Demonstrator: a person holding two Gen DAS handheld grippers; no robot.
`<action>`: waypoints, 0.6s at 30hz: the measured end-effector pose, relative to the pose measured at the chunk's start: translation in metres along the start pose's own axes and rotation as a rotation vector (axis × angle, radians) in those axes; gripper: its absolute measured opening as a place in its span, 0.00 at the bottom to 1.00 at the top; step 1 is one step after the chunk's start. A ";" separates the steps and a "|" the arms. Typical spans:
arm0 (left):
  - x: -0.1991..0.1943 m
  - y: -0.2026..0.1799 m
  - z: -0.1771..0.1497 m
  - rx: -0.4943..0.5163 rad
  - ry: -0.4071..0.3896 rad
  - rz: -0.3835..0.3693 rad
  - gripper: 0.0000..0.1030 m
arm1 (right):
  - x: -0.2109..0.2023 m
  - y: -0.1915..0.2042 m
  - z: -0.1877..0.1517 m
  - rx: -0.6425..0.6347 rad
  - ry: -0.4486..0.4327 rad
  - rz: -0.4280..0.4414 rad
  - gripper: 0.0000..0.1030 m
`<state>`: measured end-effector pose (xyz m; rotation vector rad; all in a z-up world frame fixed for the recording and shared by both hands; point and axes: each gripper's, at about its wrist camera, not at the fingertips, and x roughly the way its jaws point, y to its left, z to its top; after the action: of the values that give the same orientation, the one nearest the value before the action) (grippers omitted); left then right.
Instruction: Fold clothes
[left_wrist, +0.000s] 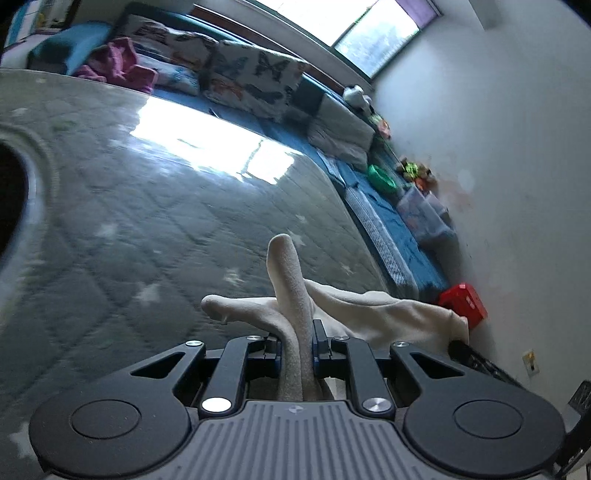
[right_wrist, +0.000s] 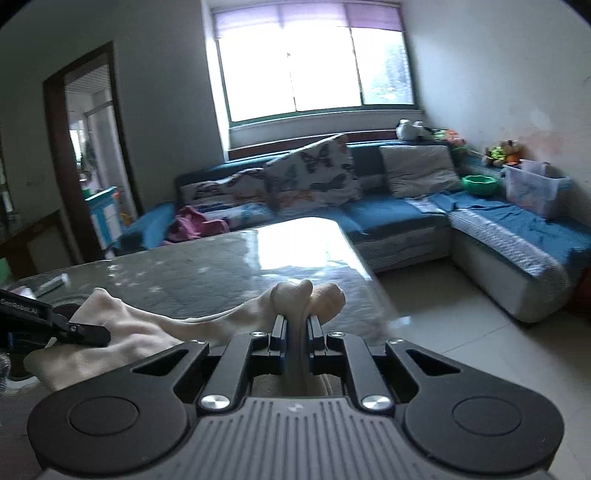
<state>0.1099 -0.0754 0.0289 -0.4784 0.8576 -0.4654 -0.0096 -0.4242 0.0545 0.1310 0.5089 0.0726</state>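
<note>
Left gripper (left_wrist: 297, 341): jaws clamped on cream knit sock pair (left_wrist: 291, 280). Right gripper (right_wrist: 296, 334): clamped on other end. Pair raised over grey quilted table (left_wrist: 147, 206); folding apparently unfinished, laying down pending.

A cream knit garment (left_wrist: 388, 314), soft and wrinkled, hangs stretched between both grippers: one bunched end pokes up through the left gripper (left_wrist: 297, 341), the other through the right gripper (right_wrist: 295, 332).
</note>
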 end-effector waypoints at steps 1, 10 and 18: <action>0.006 -0.004 0.000 0.007 0.010 -0.001 0.15 | 0.002 -0.003 0.000 0.002 0.004 -0.010 0.09; 0.033 -0.013 -0.015 0.073 0.092 0.037 0.15 | 0.026 -0.035 -0.024 0.010 0.101 -0.087 0.09; 0.034 -0.005 -0.020 0.113 0.109 0.085 0.22 | 0.038 -0.041 -0.030 0.014 0.135 -0.164 0.11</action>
<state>0.1124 -0.1024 0.0002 -0.3132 0.9477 -0.4622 0.0099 -0.4582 0.0041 0.0986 0.6532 -0.0827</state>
